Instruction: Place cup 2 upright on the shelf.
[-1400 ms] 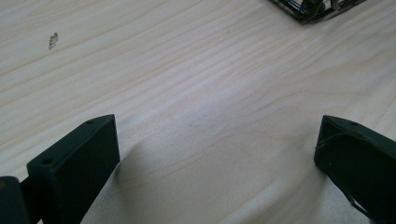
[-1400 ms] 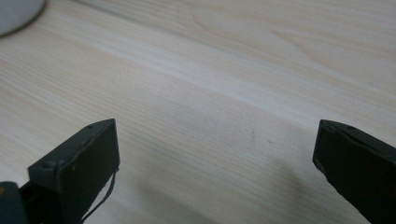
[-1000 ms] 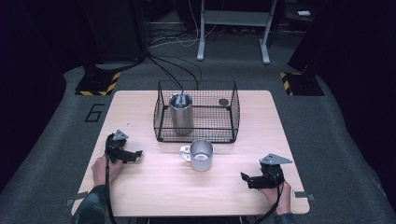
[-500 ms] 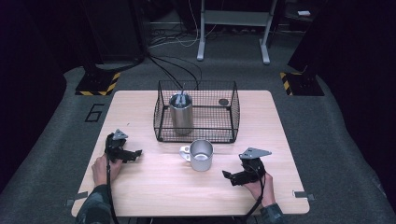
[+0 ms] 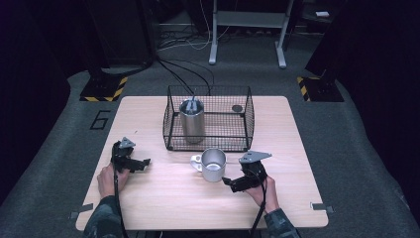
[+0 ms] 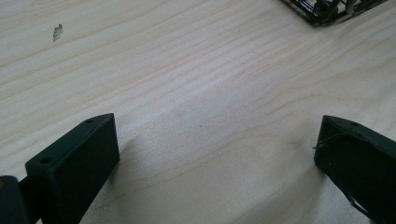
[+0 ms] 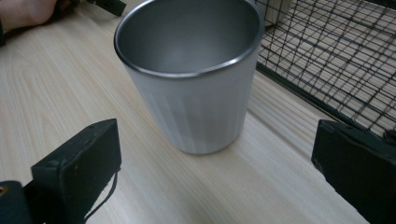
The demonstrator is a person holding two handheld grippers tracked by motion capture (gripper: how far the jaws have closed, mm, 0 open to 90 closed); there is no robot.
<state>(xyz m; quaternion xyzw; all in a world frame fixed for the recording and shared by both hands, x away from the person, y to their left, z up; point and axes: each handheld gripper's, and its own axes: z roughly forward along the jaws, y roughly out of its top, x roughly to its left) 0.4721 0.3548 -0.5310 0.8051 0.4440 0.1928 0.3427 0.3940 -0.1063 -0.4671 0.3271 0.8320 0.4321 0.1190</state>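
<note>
Steel mug (image 5: 213,165) upright on the worktop (image 5: 163,208), a little in front of the middle, its handle turned to the left edge, its rim open upward. Just behind the mug, black wire basket (image 5: 208,119) along the far half of the worktop, front wall near the mug but apart from it; inside, at the left, a tall steel tumbler (image 5: 191,121), and at the far right corner of the basket a small dark round thing (image 5: 237,107), too small to identify. Right claw (image 5: 228,181) just beside the mug at its right-front side, low over the wood, jaws spread wide and pointed to the mug, not touching it; in the right gripper view the mug (image 7: 191,74) between the two released jaws and beyond their tips, with bare wood at both sides of it and the basket mesh (image 7: 336,60) close on the right. Right hand (image 5: 262,191) behind the claw, near the front edge. Left claw (image 5: 146,162) well apart, near the left edge, also released with jaws spread, resting low on the wood; in the left gripper view only plain wood grain between the jaws, and a corner of the basket (image 6: 327,9) at the top. Wide free wood between the left claw and the mug, and along the front edge and the right edge.
</note>
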